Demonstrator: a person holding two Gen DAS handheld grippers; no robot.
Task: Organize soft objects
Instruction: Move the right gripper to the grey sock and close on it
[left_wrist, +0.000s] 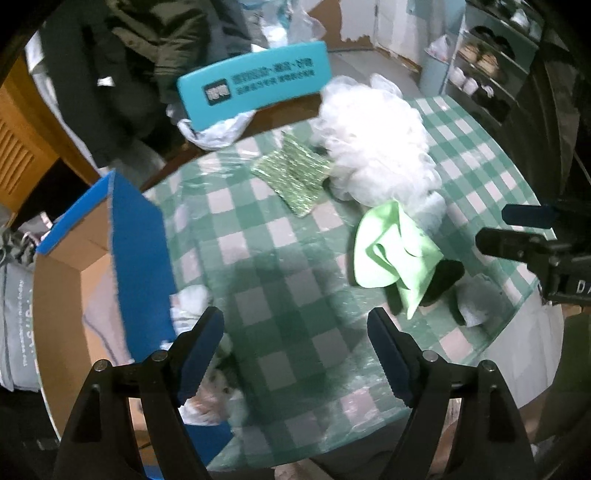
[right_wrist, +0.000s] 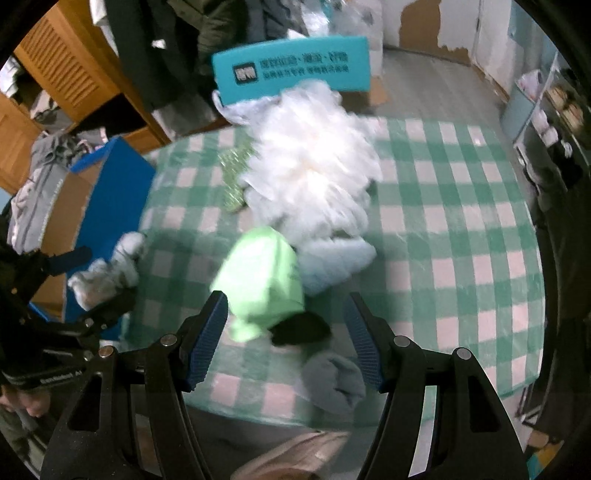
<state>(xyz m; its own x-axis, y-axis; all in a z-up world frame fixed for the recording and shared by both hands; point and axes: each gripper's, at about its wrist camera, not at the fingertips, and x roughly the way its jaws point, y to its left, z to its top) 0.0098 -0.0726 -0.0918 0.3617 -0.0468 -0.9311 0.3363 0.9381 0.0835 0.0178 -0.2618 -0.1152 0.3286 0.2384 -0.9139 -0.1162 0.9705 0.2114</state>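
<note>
A: What's the surface like?

B: A round tabletop (right_wrist: 461, 221) under a green-and-white checked cover with a glossy clear sheet over it. Past its far edge stands a teal chair back (right_wrist: 291, 70) with printed lettering, and dark coats (left_wrist: 122, 66) hang behind that. A wooden louvered cabinet (right_wrist: 66, 66) is at the left, and shelves of bowls and cups (left_wrist: 484, 62) run along the right wall, where paint has peeled.

A: And the soft things?

B: A big white fluffy heap (right_wrist: 314, 162) sits toward the far middle, touching a glittery green cloth (left_wrist: 291, 173) at its left. A pale green cloth (right_wrist: 262, 284) lies crumpled in front of the heap, partly over something black (right_wrist: 301, 330), with a grey bundle (right_wrist: 334, 380) just beside that near the front edge.

A: Anything off the tabletop?

B: An open cardboard box with blue flaps (left_wrist: 140, 254) sits at the left edge, and a whitish crumpled piece (right_wrist: 107, 269) lies at its rim.

A: The grippers?

B: The left gripper (left_wrist: 295, 354) has its jaws spread apart over bare checks, holding nothing. The right gripper (right_wrist: 286, 339) is likewise spread wide, hovering above the pale green cloth and the black item.
</note>
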